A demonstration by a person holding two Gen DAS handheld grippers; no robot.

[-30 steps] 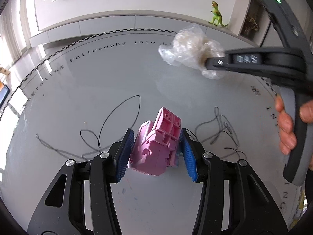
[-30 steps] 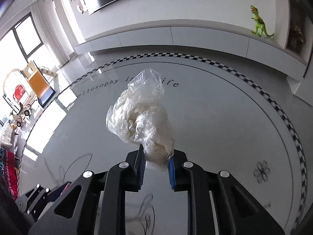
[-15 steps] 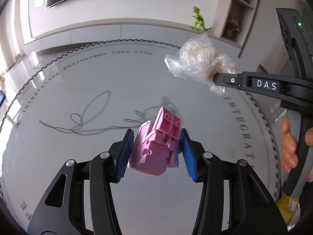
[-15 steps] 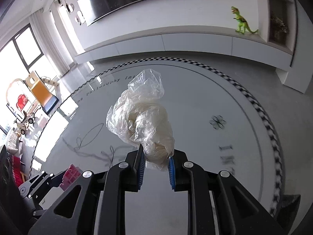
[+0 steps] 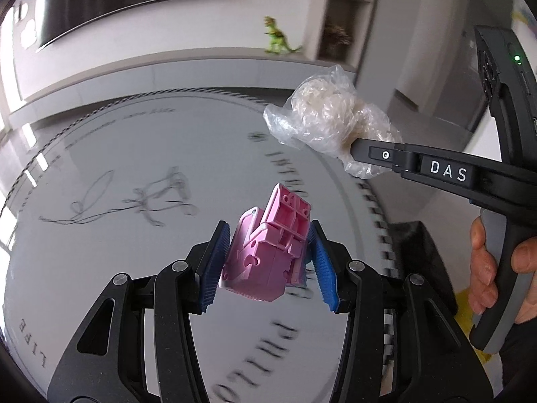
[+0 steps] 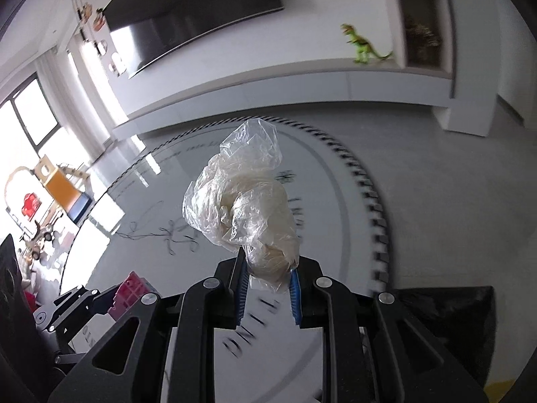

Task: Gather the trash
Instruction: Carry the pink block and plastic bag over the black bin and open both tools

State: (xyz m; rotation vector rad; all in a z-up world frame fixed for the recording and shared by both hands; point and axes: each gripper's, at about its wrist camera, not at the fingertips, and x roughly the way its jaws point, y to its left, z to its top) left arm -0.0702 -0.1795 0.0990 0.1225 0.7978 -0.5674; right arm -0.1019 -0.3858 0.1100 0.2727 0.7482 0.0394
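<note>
My left claw [image 5: 268,262] is clamped on a pink plastic toy part [image 5: 268,255], its blue pads [image 5: 214,268] pressing both sides, the piece held up clear of the floor. My right claw [image 6: 266,285] is pinched tight on the bottom of a crumpled clear plastic bag [image 6: 241,208] stuffed with whitish wadding; in the left view that same bag [image 5: 325,117] rides beside and above the pink part, well apart from it, with a hand [image 5: 483,268] wrapped round the right grip.

Over the last second both claws have swung across the glossy round floor medallion [image 5: 134,134]: the scribbled line drawing has slid away to the left, the lettered ring and chequered border now run under the claws, and a black bin bag [image 6: 446,315] has come into the lower right of the right view, dark also at the right edge of the left view. I judge both pieces of trash are picked up and being carried to that bag, so the drop-off looks close.

Around: a green toy dinosaur [image 6: 364,47] on the long white ledge, a dark screen [image 6: 194,10] on the wall, children's toys [image 6: 50,181] by the window. Nothing lies between the claws and the bag; whether its mouth is open I cannot tell.
</note>
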